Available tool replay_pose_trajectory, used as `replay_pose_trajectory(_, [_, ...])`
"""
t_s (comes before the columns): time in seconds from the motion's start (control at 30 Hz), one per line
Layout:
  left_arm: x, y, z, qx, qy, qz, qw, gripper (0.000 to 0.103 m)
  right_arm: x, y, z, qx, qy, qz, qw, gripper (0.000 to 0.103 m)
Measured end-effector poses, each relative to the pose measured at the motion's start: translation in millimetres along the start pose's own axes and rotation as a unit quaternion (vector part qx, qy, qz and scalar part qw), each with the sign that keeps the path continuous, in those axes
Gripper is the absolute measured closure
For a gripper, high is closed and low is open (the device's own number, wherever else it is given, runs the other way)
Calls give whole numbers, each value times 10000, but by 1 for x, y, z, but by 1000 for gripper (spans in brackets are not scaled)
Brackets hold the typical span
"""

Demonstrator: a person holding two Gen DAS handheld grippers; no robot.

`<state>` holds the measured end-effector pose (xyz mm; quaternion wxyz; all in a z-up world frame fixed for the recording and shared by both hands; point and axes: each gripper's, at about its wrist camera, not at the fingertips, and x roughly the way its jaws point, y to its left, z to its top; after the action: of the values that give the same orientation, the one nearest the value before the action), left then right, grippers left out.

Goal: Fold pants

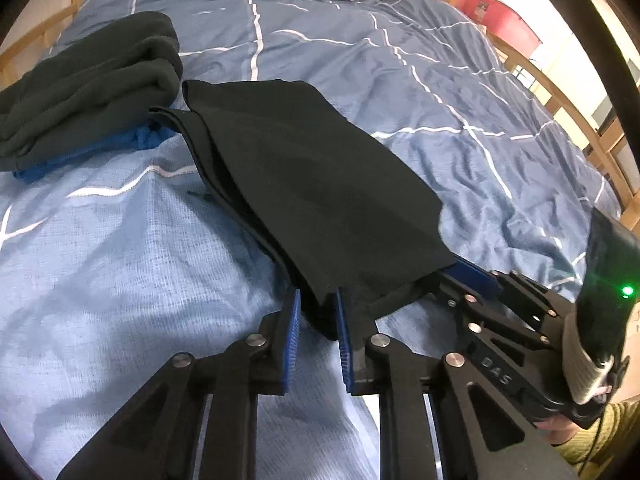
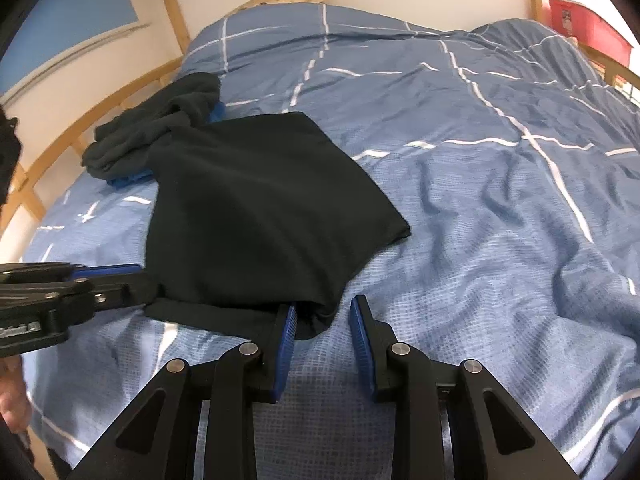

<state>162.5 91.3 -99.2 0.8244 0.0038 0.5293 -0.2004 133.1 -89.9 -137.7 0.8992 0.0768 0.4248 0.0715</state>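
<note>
You had the black pants [image 2: 256,208] lying folded into a compact stack on the blue duvet [image 2: 480,200], just beside the pile of dark clothes [image 2: 160,128] already set near the bed's left edge. Your left gripper [image 1: 318,320] stood with its blue pads apart around the near edge of the stack, not pinching it. Your right gripper [image 2: 324,320] was likewise spread, its left pad touching the near corner, the other clear of it. Both probably sat low at that edge to let the fold settle flat.
</note>
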Motion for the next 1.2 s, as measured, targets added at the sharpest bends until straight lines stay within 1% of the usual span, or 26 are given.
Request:
replay_pose_trajectory(0.13, [7, 4, 2, -80, 78, -88, 9999, 85, 0, -2, 0, -17, -34, 102, 9999, 74])
replay_pose_trajectory(0.17, [7, 5, 2, -146, 41, -113, 9998, 98, 0, -2, 1, -21, -43, 128, 9999, 74])
replay_pose_trajectory(0.2, [6, 5, 1, -211, 30, -176, 9996, 100, 0, -1, 2, -41, -55, 131, 9999, 74])
replay_pose_trajectory(0.3, [-6, 1, 0, -267, -76, -232, 9993, 100, -2, 1, 3, -110, -116, 44, 9999, 75])
replay_pose_trajectory(0.37, [-17, -2, -1, -247, -150, -142, 9995, 100, -4, 0, 3, -82, -166, -17, 9998, 81])
replay_pose_trajectory(0.4, [-21, -2, -1, -277, -158, -138, 9994, 100, -5, 0, 4, -73, -175, -34, 9998, 82])
replay_pose_trajectory(0.47, [-26, -2, -2, -302, -98, -156, 9994, 100, -4, -2, 5, -38, -140, -110, 9998, 82])
replay_pose_trajectory(0.53, [-29, 1, -4, -462, 12, -215, 9987, 101, -4, -3, 5, 5, -112, -71, 9999, 82])
replay_pose_trajectory(0.6, [-29, 3, -8, -577, 107, -288, 9979, 101, -3, -5, 4, 8, -61, -130, 9999, 83])
replay_pose_trajectory(0.63, [-29, 4, -9, -623, 144, -304, 9975, 100, -3, -5, 4, 9, -27, -137, 9999, 85])
replay_pose_trajectory(0.7, [-32, 3, -10, -661, 107, -349, 9971, 100, -4, -6, 2, 6, 38, -101, 9999, 86])
replay_pose_trajectory(0.77, [-31, 1, -8, -578, 99, -279, 9979, 100, -8, -7, 1, 29, 29, -95, 9999, 88])
replay_pose_trajectory(0.93, [-11, 11, -13, -768, 376, -221, 9961, 100, -11, -3, 2, -130, 15, -232, 9996, 89])
replay_pose_trajectory(1.0, [-6, 16, -18, -795, 429, -76, 9959, 99, -9, -2, 0, -140, 76, -239, 9996, 89])
replay_pose_trajectory(1.03, [-6, 17, -19, -763, 394, 116, 9962, 99, -8, -2, -1, -131, 108, -240, 9996, 89])
replay_pose_trajectory(1.07, [-9, 18, -21, -717, 335, 282, 9965, 96, -8, -3, -2, -107, 117, -210, 9997, 87])
replay_pose_trajectory(1.1, [-14, 18, -23, -647, 235, 476, 9965, 88, -8, -4, -3, -115, 133, -234, 9996, 84])
replay_pose_trajectory(1.13, [-18, 19, -24, -623, 169, 555, 9964, 82, -9, -5, -3, -136, 180, -282, 9993, 75])
replay_pose_trajectory(1.17, [-26, 20, -25, -613, 18, 670, 9959, 72, -12, -6, -3, -143, 195, -294, 9993, 67])
replay_pose_trajectory(1.2, [-32, 21, -24, -619, -123, 739, 9953, 66, -16, -7, -4, -154, 170, -314, 9992, 64])
